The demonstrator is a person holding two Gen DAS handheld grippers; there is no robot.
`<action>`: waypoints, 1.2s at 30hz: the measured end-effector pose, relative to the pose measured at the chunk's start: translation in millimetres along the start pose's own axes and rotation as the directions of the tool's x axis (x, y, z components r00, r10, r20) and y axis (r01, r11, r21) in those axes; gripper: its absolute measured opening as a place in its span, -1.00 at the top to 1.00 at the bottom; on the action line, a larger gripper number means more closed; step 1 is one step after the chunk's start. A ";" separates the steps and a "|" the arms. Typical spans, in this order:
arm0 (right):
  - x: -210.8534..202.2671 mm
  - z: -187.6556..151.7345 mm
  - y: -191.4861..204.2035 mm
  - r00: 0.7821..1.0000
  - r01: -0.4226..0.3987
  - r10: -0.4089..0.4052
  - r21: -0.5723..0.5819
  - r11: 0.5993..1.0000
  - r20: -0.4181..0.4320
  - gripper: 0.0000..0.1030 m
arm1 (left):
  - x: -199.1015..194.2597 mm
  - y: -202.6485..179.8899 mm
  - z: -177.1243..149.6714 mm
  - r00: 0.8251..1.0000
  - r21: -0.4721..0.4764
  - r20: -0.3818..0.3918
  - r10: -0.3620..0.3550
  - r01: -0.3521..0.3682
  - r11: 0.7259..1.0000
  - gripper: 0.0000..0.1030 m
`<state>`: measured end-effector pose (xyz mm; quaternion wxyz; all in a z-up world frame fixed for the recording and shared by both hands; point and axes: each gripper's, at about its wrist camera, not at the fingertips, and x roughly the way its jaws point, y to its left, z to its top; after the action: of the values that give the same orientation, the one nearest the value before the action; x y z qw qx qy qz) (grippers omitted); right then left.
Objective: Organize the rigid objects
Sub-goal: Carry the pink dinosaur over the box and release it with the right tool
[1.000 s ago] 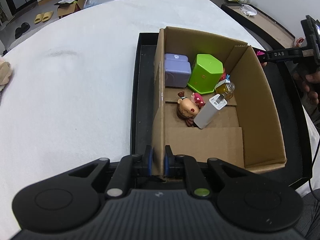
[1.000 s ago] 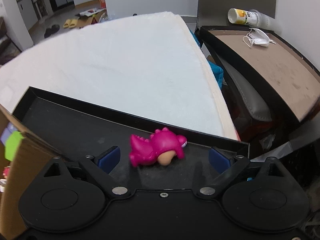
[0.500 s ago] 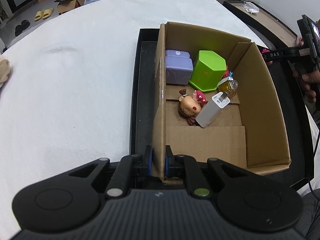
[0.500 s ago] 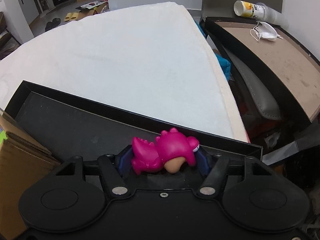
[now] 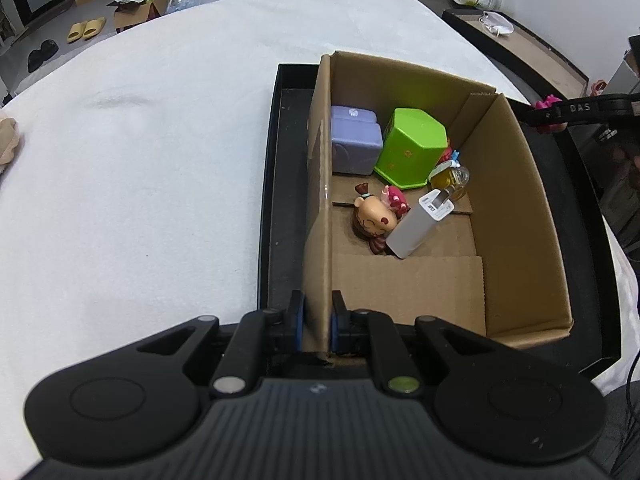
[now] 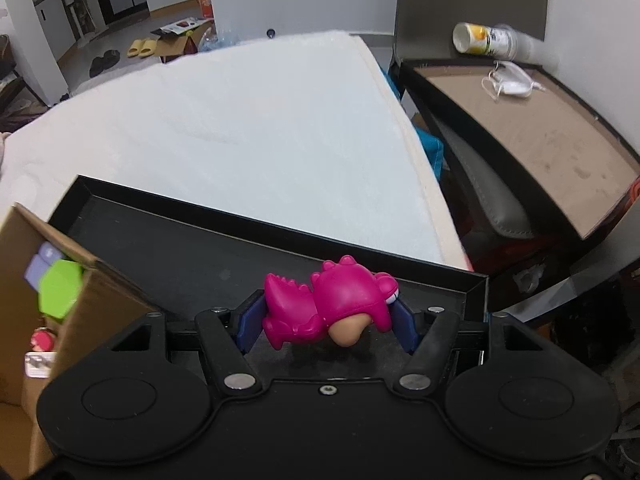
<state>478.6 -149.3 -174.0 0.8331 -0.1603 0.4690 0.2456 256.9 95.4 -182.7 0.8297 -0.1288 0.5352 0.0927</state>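
My left gripper [image 5: 316, 326] is shut on the near left wall of an open cardboard box [image 5: 516, 200] that stands in a black tray [image 5: 276, 184]. The box holds a purple case [image 5: 354, 144], a green hexagonal box [image 5: 412, 148], a small doll [image 5: 374, 218], a white charger [image 5: 418, 224] and a small yellow bottle [image 5: 450, 178]. My right gripper [image 6: 326, 320] is shut on a magenta dinosaur toy [image 6: 332, 300] and holds it above the tray [image 6: 180, 248], right of the box [image 6: 24, 264]. In the left wrist view the dinosaur [image 5: 548, 106] shows past the box's far right corner.
The tray lies on a white cloth-covered table [image 5: 140, 152]. A dark side table [image 6: 532, 120] with a bottle [image 6: 486, 40] and a face mask [image 6: 512, 82] stands to the right. Slippers and a cardboard box lie on the floor far behind.
My right gripper closed on the magenta dinosaur and lifted it off the tray. My left gripper kept its hold on the box wall.
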 end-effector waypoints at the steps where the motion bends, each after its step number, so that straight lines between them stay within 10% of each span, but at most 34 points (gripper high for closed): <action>1: -3.7 0.8 1.6 1.000 0.002 -0.002 -0.004 1.000 0.005 -0.22 | -1.4 0.6 -0.3 1.000 -0.003 0.004 -0.003 0.003 1.000 0.78; 36: -118.1 12.8 111.8 0.993 0.018 0.007 -0.211 0.977 0.117 -0.22 | -15.2 10.0 -6.1 0.996 -0.032 0.041 -0.078 0.079 0.996 0.77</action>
<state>373.1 -81.0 -70.0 0.8381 -0.2345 0.3902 0.3007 242.4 102.8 -172.4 0.8410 -0.1617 0.5113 0.0715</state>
